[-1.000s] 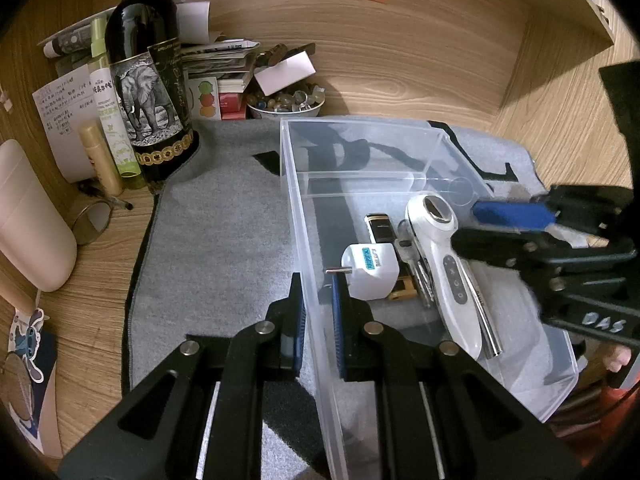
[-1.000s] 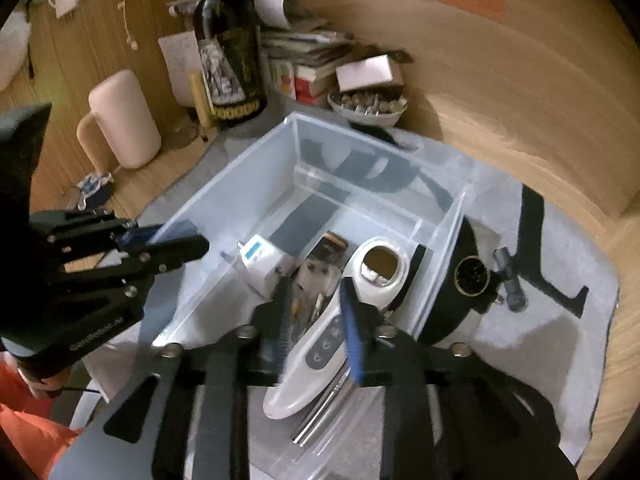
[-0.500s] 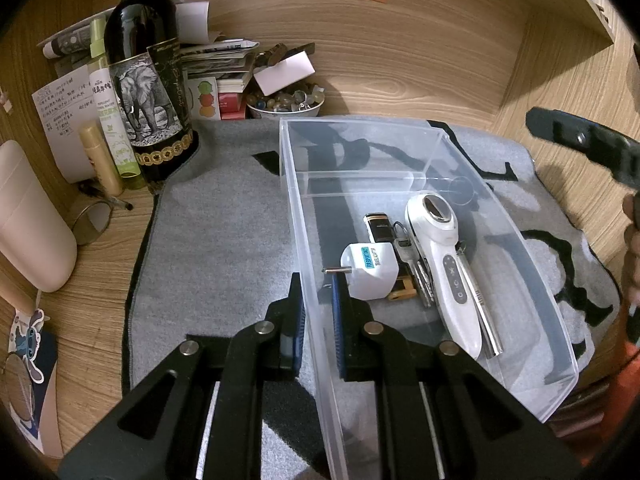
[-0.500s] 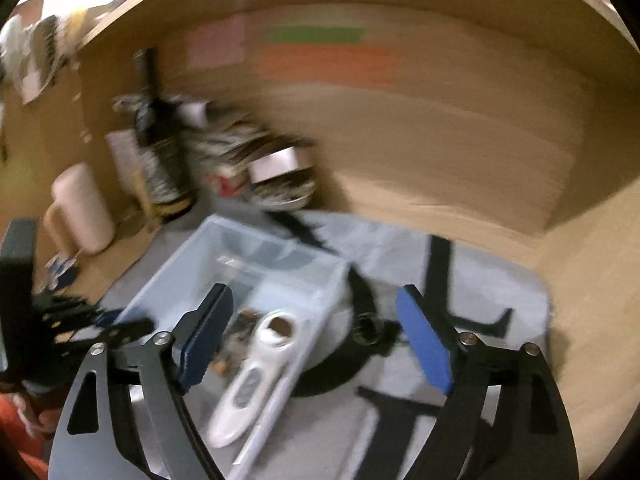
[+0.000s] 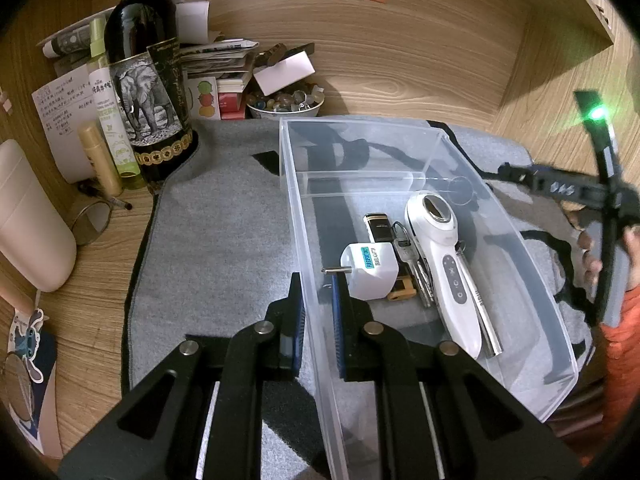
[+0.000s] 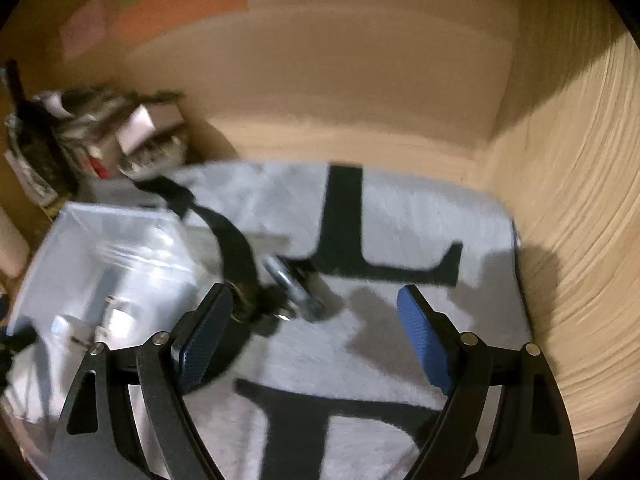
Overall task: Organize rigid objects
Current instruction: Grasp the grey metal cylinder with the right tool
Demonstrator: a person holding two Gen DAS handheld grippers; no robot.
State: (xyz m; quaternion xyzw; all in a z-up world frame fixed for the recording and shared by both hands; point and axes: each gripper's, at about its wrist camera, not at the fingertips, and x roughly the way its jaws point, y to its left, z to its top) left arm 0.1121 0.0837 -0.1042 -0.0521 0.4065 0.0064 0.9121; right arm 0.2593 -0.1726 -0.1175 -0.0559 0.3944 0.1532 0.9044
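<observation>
No lettering legible; wine bottle point(image 5: 148, 92) label shows elephant.

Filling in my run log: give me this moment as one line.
left gripper: shut on bin wall | right gripper: open, empty, over mat | in bin: plug, keys, white device

The right gripper point(image 6: 316, 324) hangs with fingers point(image 6: 424, 336) spread above a blurred metal piece point(image 6: 294, 288) on the grey mat point(image 6: 400, 208).

The right gripper point(image 6: 314, 320) has left the clear bin point(image 6: 100, 232), jaws spread wide, now over the grey mat point(image 6: 420, 216).
</observation>
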